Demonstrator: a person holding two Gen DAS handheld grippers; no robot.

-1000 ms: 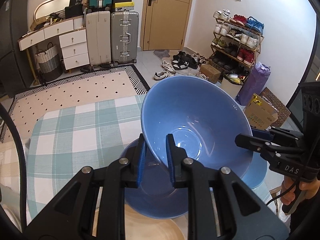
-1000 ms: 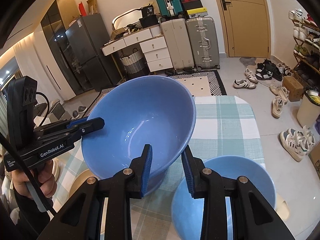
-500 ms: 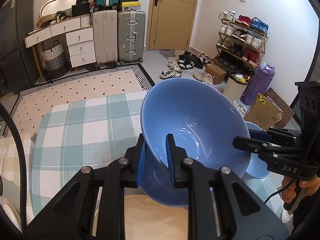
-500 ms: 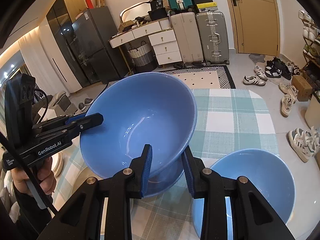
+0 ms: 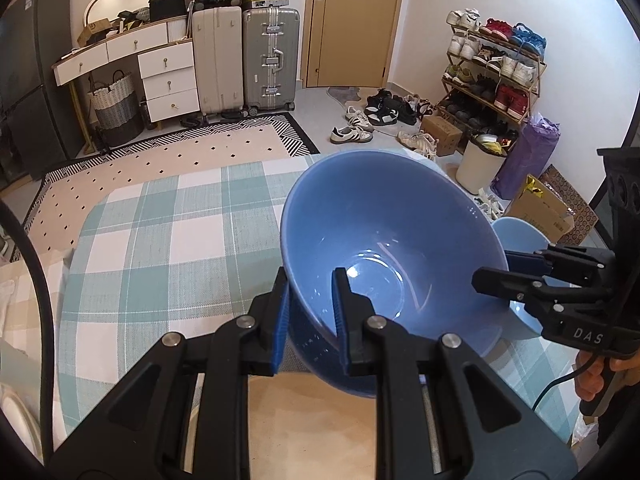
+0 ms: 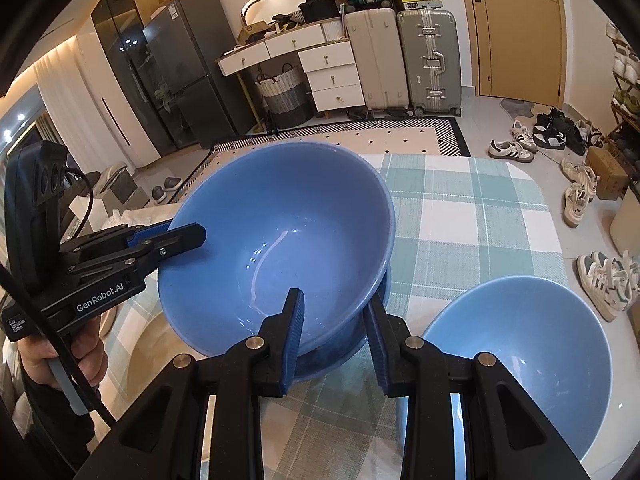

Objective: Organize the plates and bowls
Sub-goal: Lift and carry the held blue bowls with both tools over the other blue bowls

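Blue bowl (image 6: 276, 248), tilted, held over the checked tablecloth (image 6: 460, 216) above a darker bowl (image 6: 344, 344). Left gripper (image 6: 188, 236) pinches its left rim; right gripper (image 6: 332, 320) pinches its near rim. To the right of the held bowl, a pale blue bowl (image 6: 532, 340) rests on the cloth.

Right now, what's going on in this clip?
A person with a handheld gripper in each hand is carrying a big blue bowl over a checked tablecloth. Both grippers are clamped on its rim from opposite sides: the left gripper on one edge, the right gripper on the other. The bowl sits low over another blue dish on the table, apparently about to be stacked; contact is unclear. A lighter blue bowl stands beside it, and a beige plate lies near the left gripper.
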